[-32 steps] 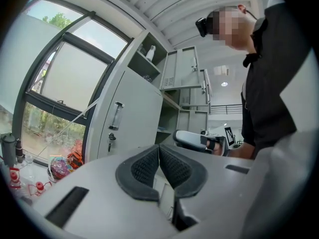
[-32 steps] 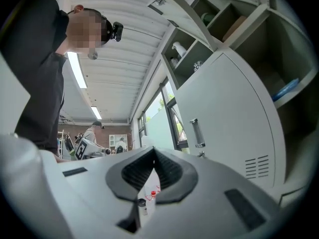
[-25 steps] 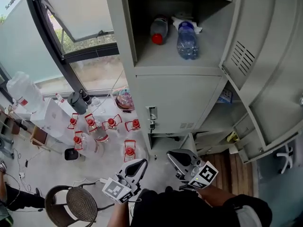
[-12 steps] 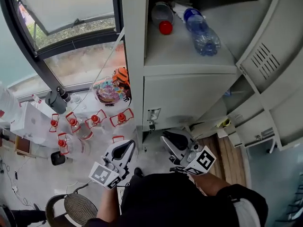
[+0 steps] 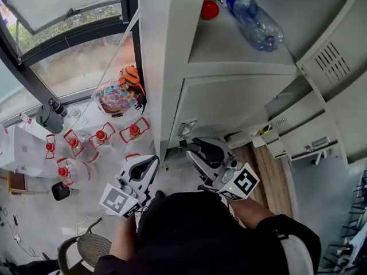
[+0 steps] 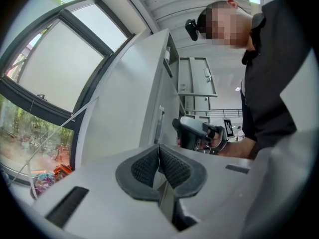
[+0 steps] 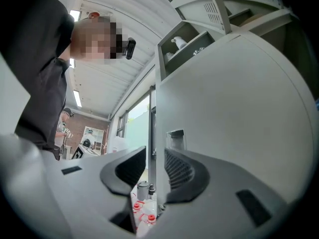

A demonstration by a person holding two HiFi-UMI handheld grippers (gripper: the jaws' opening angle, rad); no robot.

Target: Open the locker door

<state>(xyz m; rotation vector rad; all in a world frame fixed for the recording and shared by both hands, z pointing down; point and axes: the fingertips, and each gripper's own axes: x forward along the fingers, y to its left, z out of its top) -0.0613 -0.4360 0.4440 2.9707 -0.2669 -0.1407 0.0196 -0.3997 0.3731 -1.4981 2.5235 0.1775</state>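
Right gripper (image 5: 199,153), head view: low and near us, by the lower left corner of the closed locker door (image 5: 229,105). It sits just below the recessed handle (image 5: 186,129) on that door's left edge, and as far as we can tell it is not touching. Left gripper (image 5: 148,166) hangs further left, off the cabinet. A water bottle (image 5: 252,15) lies on the shelf (image 5: 229,50) above. The open doors (image 5: 332,67) stand to the right.

Left gripper view: pads pressed together, nothing between them. It looks along the locker's left side (image 6: 124,113).

Right gripper view: jaws spread, having just been opening. The door's free edge shows in the gap, but we judge it lies beyond the pads, not pinched. The handle shows just above the right pad's tip, farther off.

Step in hand, our reading: reaching for the handle. To do it well, lift slightly, set one pad behind the lip and close firmly. Then swing outward along the right-hand hinge arc, not straight back.
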